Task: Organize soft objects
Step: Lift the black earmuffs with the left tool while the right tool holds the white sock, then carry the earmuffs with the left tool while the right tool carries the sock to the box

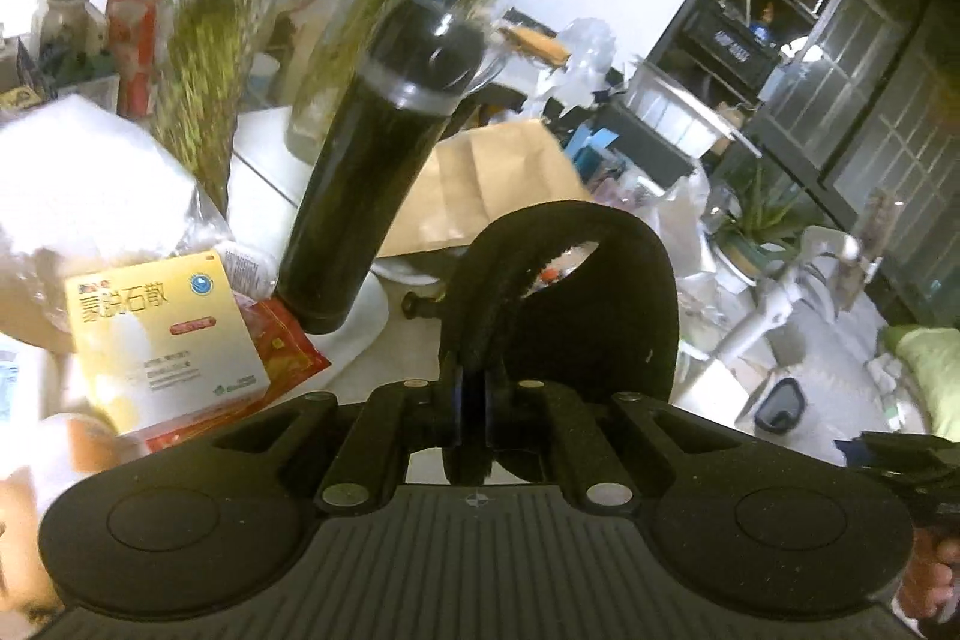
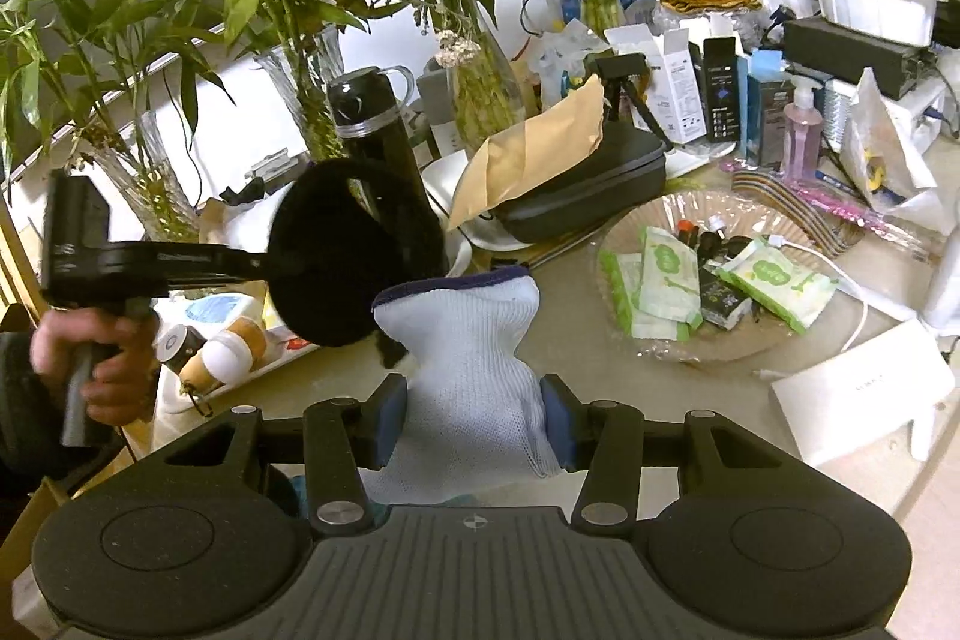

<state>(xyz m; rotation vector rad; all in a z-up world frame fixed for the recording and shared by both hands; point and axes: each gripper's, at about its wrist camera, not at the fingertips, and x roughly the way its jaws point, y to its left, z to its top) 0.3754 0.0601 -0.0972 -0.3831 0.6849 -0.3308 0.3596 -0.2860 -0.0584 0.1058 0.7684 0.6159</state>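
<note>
Left tongs (image 1: 474, 400) clamp black earmuffs (image 1: 576, 292); right tongs (image 2: 474, 418) grip white glove (image 2: 468, 340)

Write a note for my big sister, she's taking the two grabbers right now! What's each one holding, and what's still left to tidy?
Left tool: shut on the black earmuffs, which are lifted clear of the table.
Right tool: shut on the white knit glove, cuff end pointing away.
Nearby: black flask and brown envelope behind the earmuffs, glass bowl of wipe packets to the right.
Done: both soft things are picked up.
Left: neither is put down yet. The pictures do not show where soft things belong, so choose a spot and place both there.
</note>
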